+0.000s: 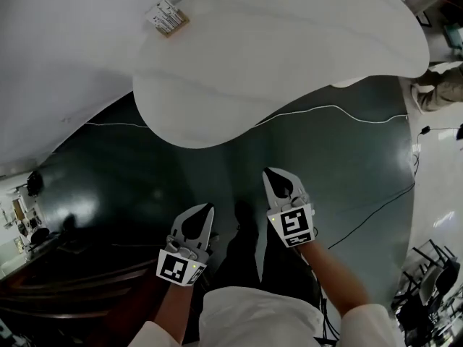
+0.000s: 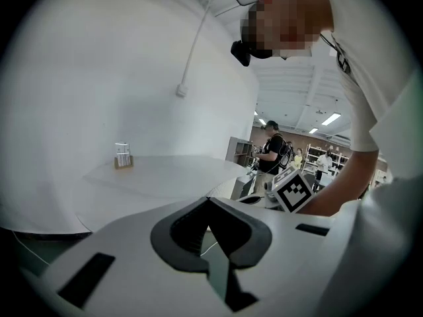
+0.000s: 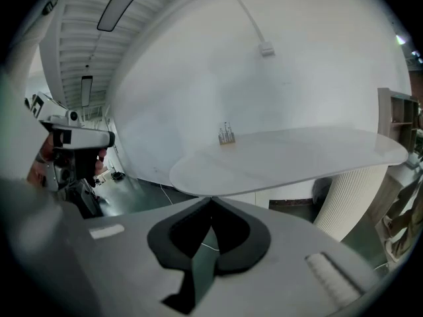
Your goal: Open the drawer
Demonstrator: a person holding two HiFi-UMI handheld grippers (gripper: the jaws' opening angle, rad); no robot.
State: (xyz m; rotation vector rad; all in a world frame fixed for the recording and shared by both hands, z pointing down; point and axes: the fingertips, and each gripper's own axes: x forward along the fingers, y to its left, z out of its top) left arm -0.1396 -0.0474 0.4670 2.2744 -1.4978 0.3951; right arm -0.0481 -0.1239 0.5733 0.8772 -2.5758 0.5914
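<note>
Head view: the left hand-held gripper (image 1: 208, 209), grey and white with black jaw pads, sits at 6 o'clock. The right hand-held gripper (image 1: 269, 172) is just beside it toward 5 o'clock. Both hang over the glossy dark green floor (image 1: 145, 172), with their jaws closed tip to tip and nothing between them. Each cube shows a black-and-white square marker, a pattern only, with no letters. A white rounded surface (image 1: 289, 49) fills the view from 12 to 2 o'clock. On it, at 11 o'clock, stands a small brown-based card holder (image 1: 168, 16) whose print is too small to read. A thin white cable (image 1: 325, 108) crosses the floor under the surface's edge. A dark brown wooden piece of furniture (image 1: 72, 284) with horizontal edges lies at 8 o'clock. Which part of it is the drawer cannot be told.

Left gripper view: the left hand-held gripper (image 2: 209, 199) has its tips meeting and holds nothing. The card holder (image 2: 123, 157) is at 9 o'clock on the surface (image 2: 172, 174). The right hand-held gripper's marker cube (image 2: 293, 191) is at 3 o'clock.

Right gripper view: the right hand-held gripper (image 3: 211, 199) is closed and empty. Beyond it the surface (image 3: 297, 154) rests on a white ribbed pedestal (image 3: 350, 203) at 4 o'clock, and the card holder (image 3: 227, 137) stands at 12 o'clock.
</note>
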